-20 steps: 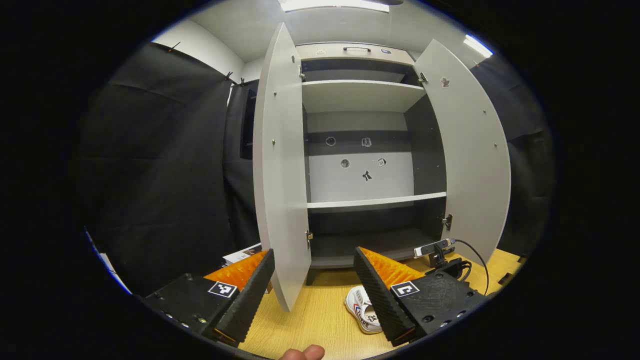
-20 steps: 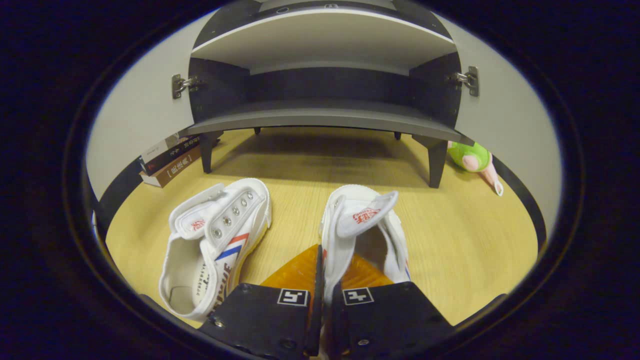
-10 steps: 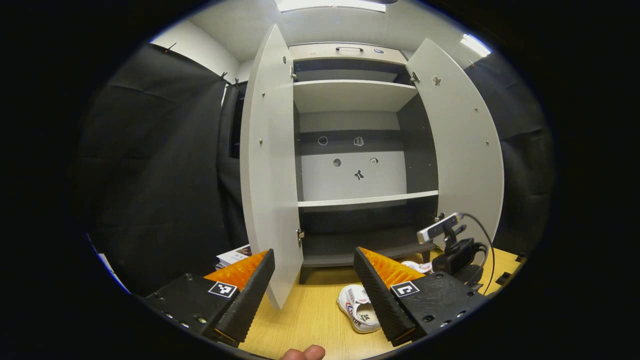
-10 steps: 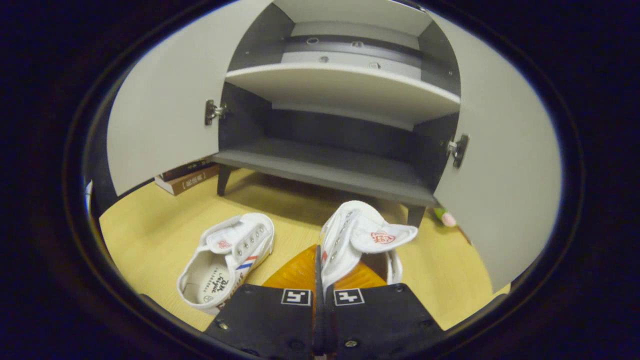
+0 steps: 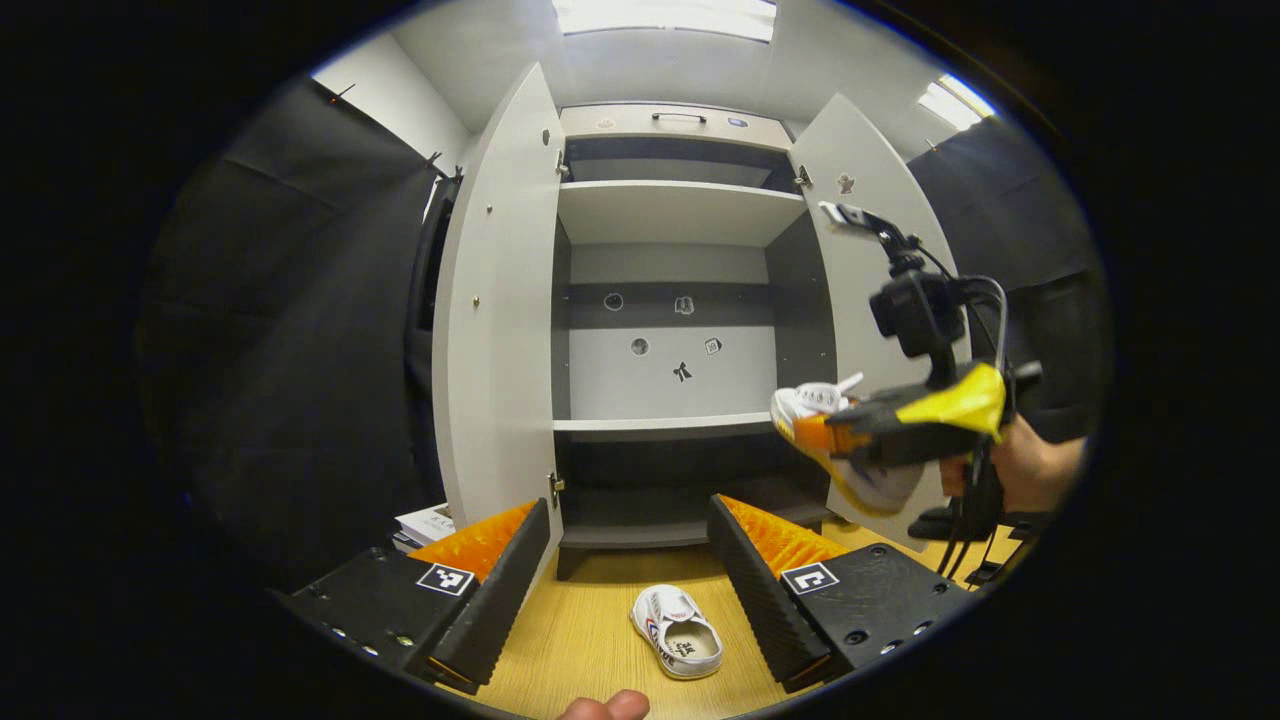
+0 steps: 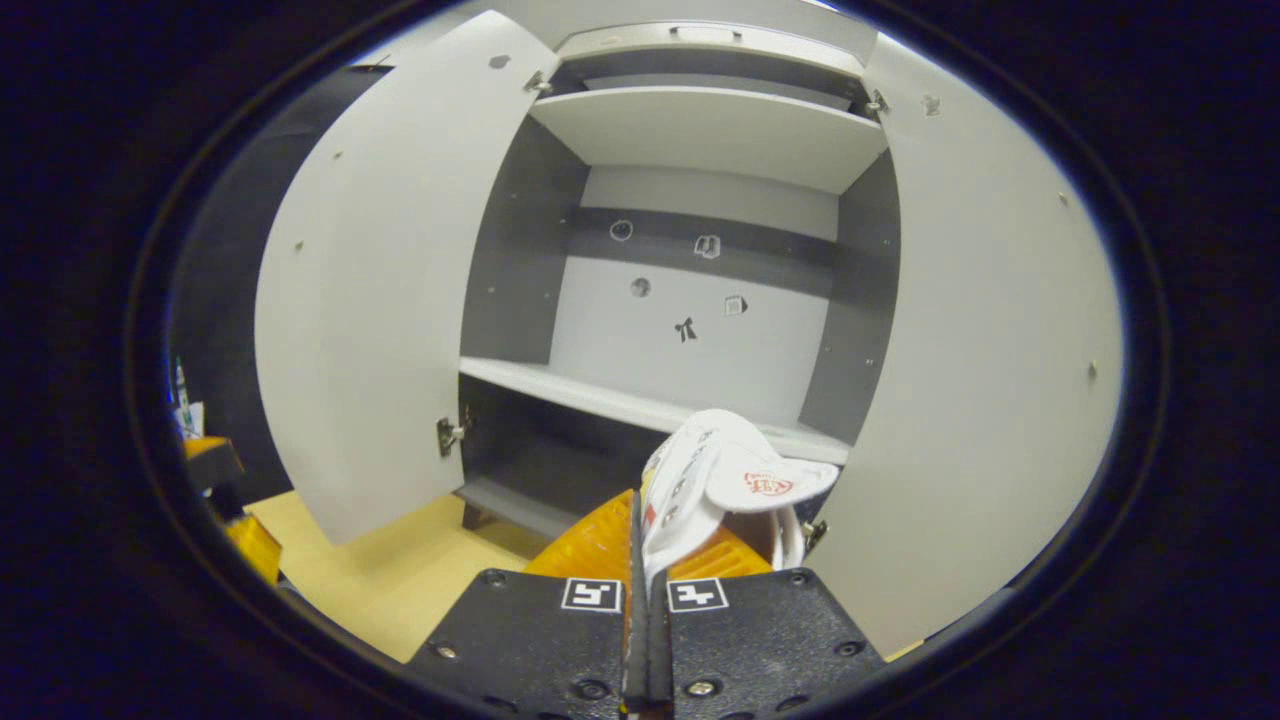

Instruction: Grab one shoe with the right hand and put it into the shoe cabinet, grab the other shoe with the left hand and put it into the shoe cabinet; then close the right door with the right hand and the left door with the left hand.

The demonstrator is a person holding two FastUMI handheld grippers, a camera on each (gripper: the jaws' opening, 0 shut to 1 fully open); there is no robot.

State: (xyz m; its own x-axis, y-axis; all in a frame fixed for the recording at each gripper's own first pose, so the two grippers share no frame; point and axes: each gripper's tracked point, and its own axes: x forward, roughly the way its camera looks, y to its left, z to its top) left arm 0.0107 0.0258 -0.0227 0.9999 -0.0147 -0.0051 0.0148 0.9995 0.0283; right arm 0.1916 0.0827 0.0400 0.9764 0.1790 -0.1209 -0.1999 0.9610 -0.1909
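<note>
Tall grey shoe cabinet (image 5: 665,330), both doors wide open, shelves bare. Right gripper (image 6: 645,560) pressed together on the side wall of a white canvas shoe (image 6: 725,480), held up in front of the middle shelf. Second white canvas shoe (image 5: 678,632) lies on the wooden floor (image 5: 590,640), near, between the spread fingers of the left gripper (image 5: 628,580). Looks light, soft, collapsible; pinch the collar or side wall.

We see a wooden floor (image 5: 590,640) under the booth, pale and bare-grained. Low on the left, some books (image 5: 425,522) lie stacked on it, partly hidden. Black cloth (image 5: 290,330) hangs on both sides, and above it we see a white ceiling (image 5: 500,40) with two bright lamps (image 5: 665,14), one overhead, one at the right.
</note>
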